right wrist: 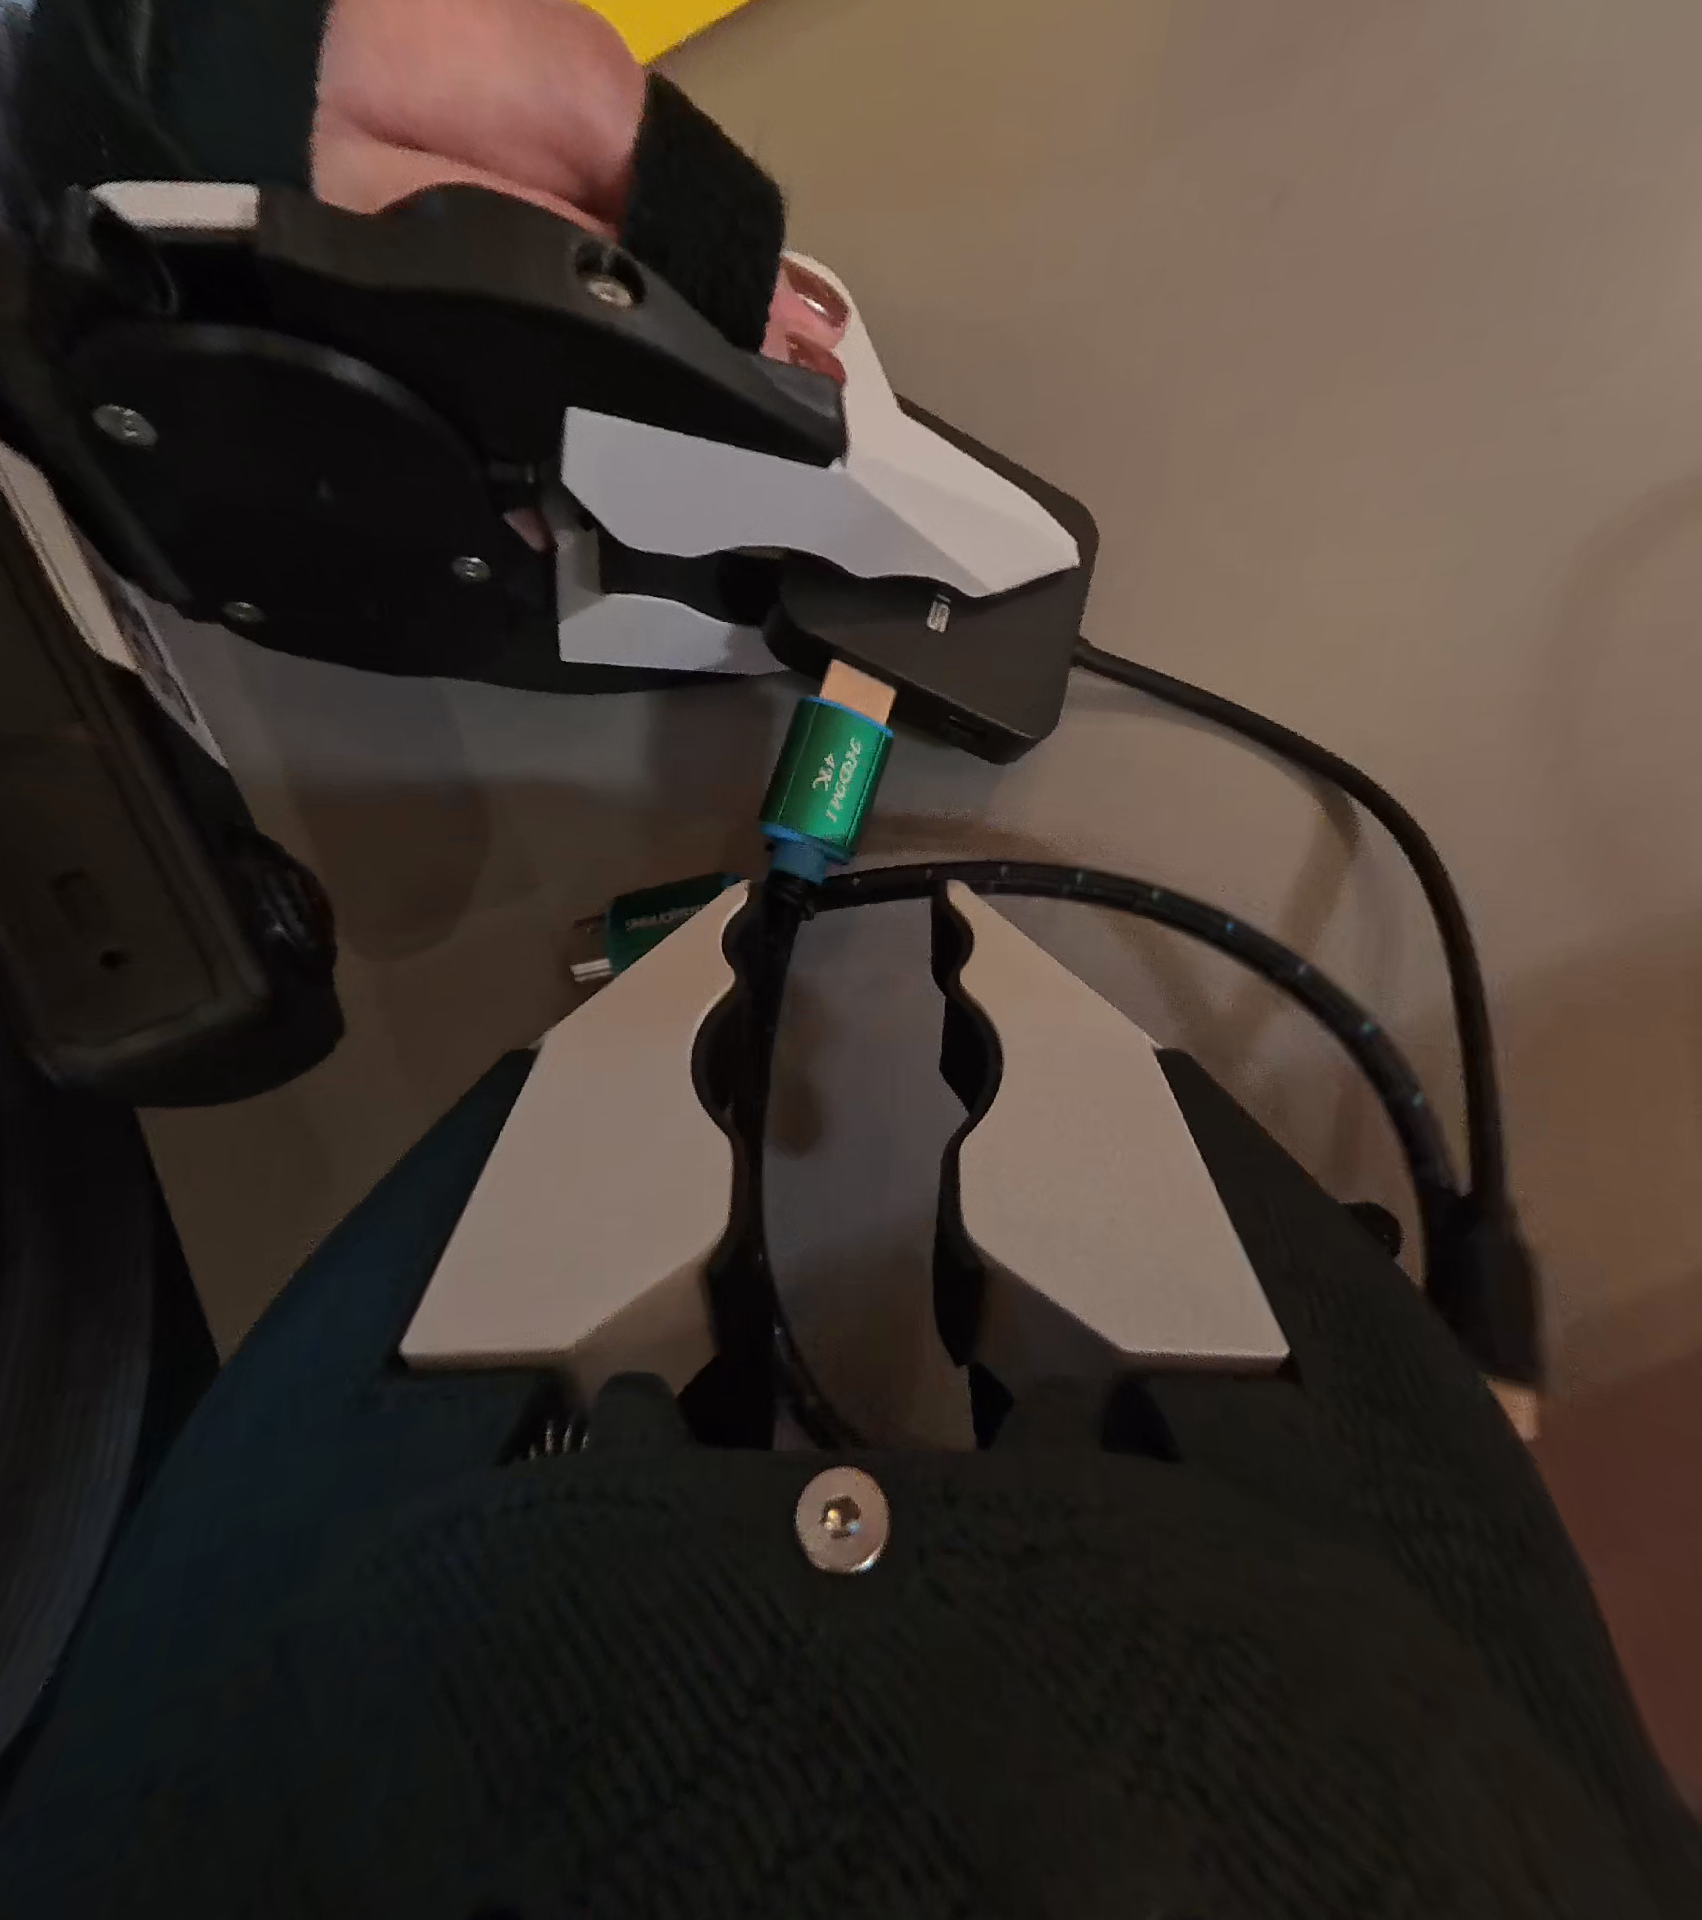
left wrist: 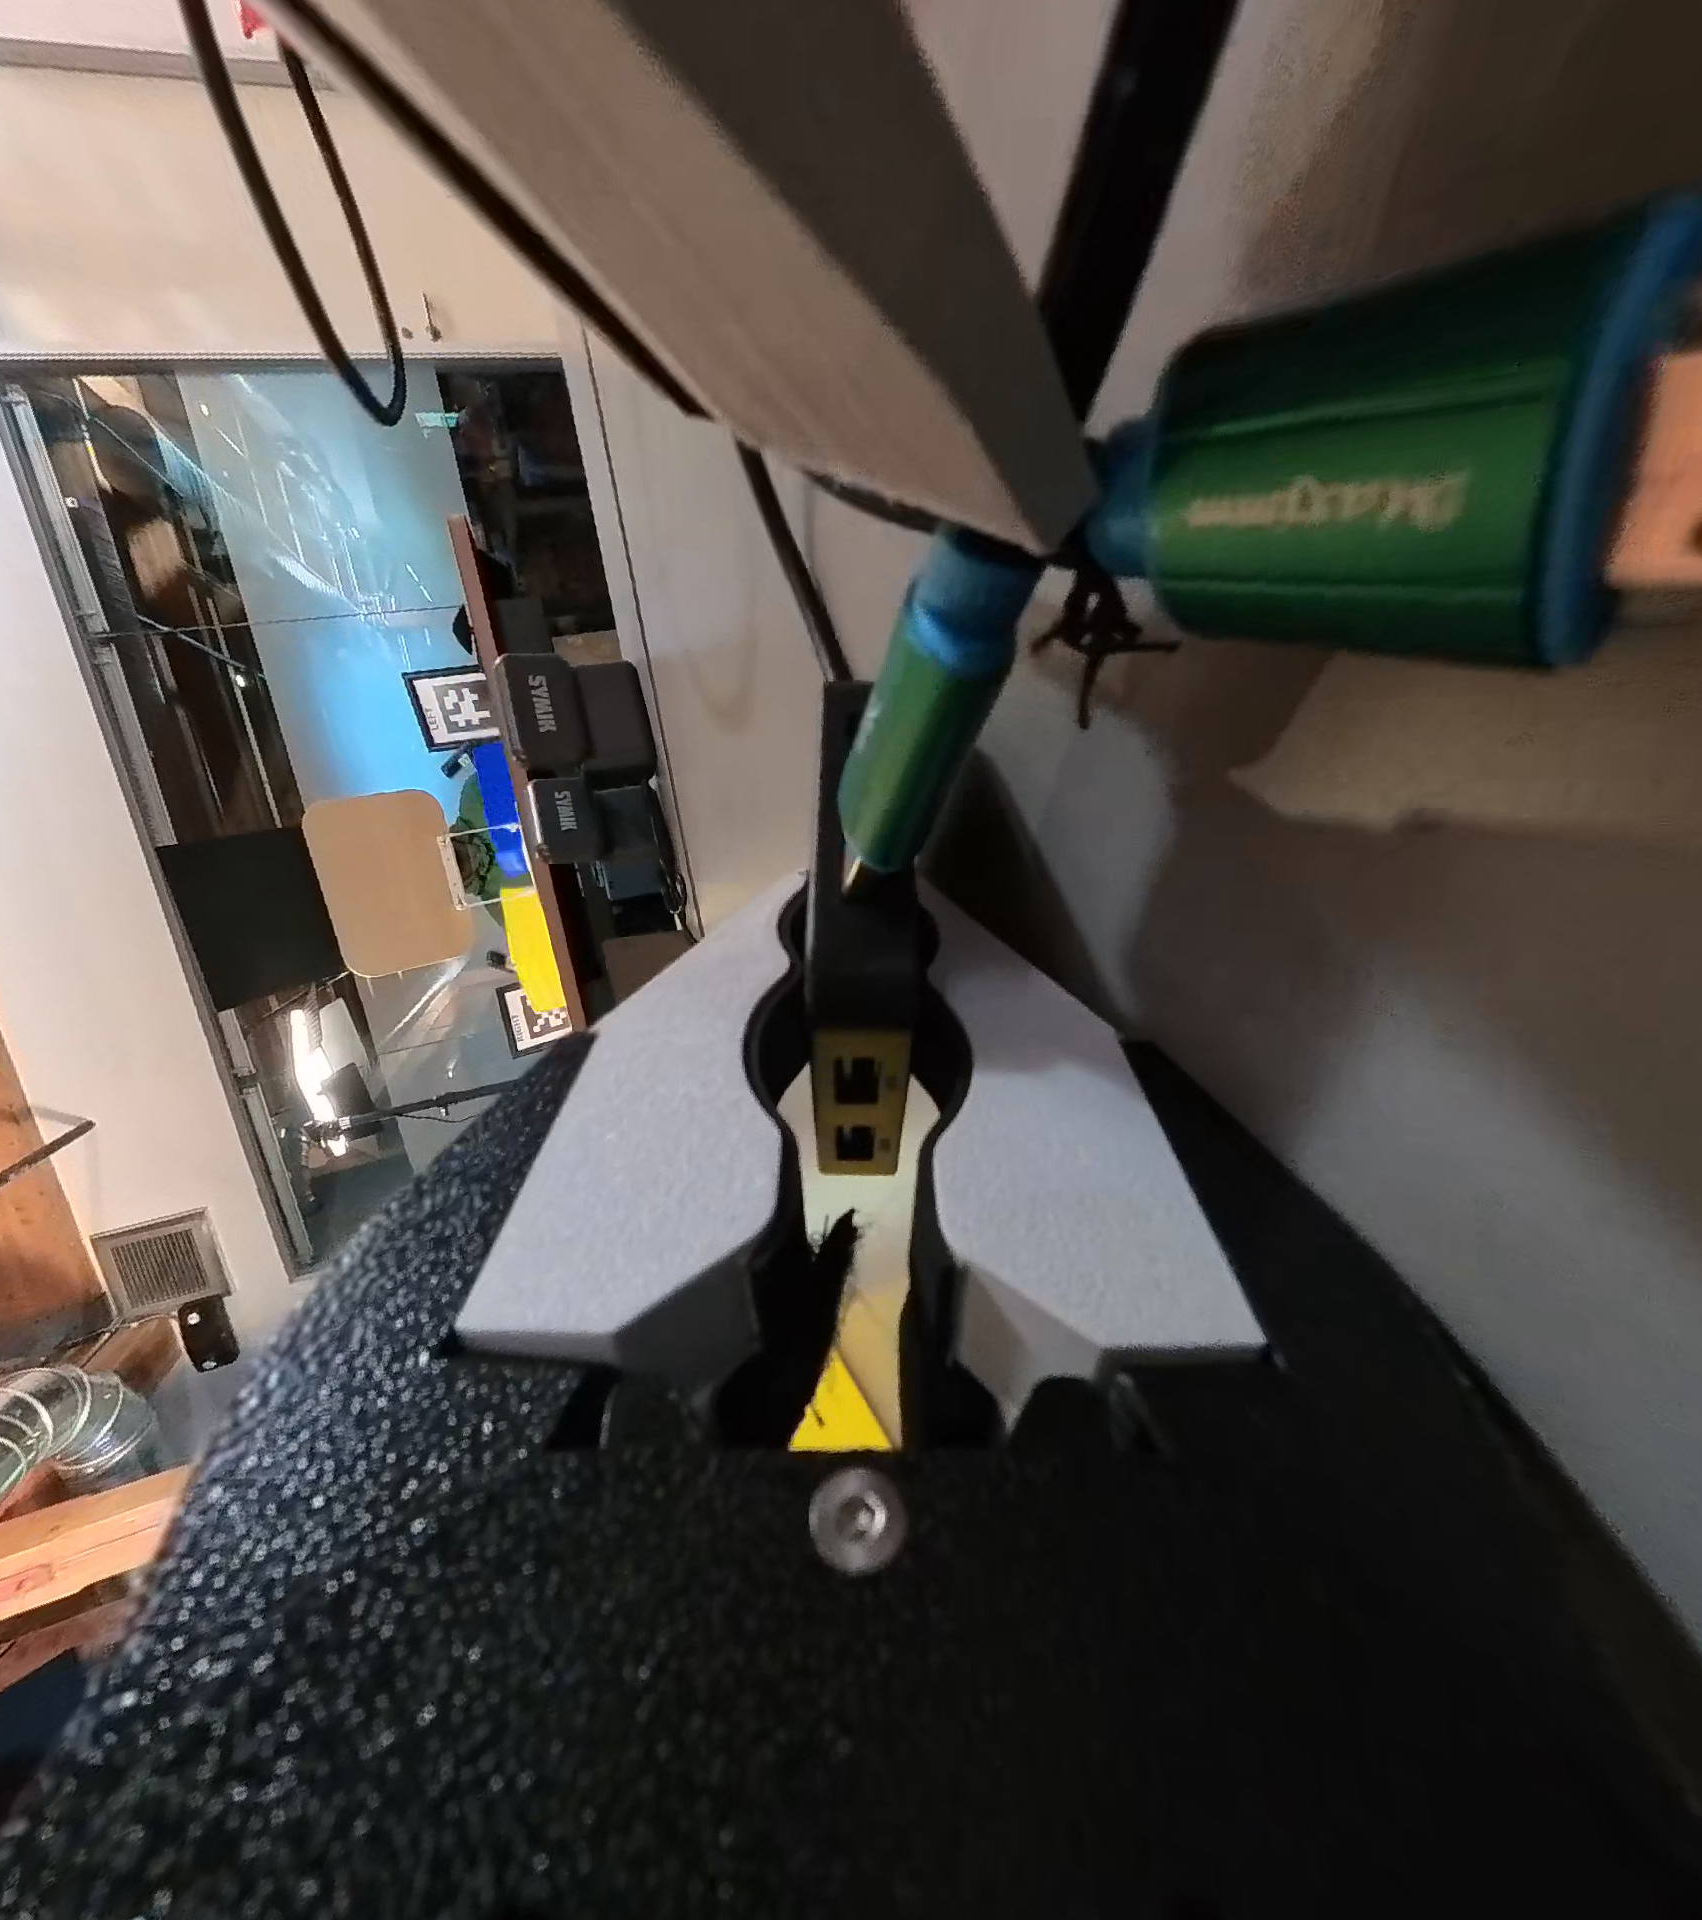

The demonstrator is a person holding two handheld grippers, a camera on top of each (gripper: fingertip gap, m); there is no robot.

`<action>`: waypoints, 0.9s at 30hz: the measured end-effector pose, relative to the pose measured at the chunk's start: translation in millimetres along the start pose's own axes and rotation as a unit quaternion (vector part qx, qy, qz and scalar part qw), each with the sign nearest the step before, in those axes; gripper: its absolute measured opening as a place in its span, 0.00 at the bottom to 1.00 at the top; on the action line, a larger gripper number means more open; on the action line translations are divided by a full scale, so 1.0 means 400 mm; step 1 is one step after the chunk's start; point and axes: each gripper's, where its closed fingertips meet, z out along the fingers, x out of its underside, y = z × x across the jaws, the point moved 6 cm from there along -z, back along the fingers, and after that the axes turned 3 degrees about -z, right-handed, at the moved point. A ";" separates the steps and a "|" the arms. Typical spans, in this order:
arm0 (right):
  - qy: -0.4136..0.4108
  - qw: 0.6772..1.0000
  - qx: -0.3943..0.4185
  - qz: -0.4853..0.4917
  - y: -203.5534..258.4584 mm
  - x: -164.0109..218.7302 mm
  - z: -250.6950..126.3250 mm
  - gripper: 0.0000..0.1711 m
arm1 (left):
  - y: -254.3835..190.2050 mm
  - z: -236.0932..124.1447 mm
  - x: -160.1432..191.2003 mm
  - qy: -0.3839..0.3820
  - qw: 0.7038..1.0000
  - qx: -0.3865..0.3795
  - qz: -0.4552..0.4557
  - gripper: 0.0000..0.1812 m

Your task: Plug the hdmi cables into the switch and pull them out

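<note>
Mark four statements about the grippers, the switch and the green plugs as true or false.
1. The left gripper clamps the black switch. True.
2. The right gripper is shut on the green plug. False: its jaws stand open, and the braided cable runs between them.
3. Gold metal shows between that plug's green shell and the switch. True.
4. Both green plugs sit in the switch. False: the second green plug lies loose on the table.
</note>
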 end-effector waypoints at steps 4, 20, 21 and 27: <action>0.000 0.999 -0.029 -0.020 -0.009 -0.006 -0.012 0.16 | -0.001 -0.001 -0.001 -0.002 1.000 -0.003 0.006 0.06; 0.041 0.995 -0.088 0.036 -0.001 -0.022 0.063 0.12 | -0.001 -0.004 -0.003 -0.013 1.000 -0.007 0.011 0.06; 0.033 0.995 -0.087 0.042 -0.002 -0.022 0.062 0.12 | -0.001 -0.005 -0.004 -0.020 1.000 -0.004 0.007 0.06; 0.009 0.991 -0.060 0.121 0.001 -0.027 0.069 0.11 | 0.003 0.003 -0.003 0.036 0.999 -0.006 0.019 0.06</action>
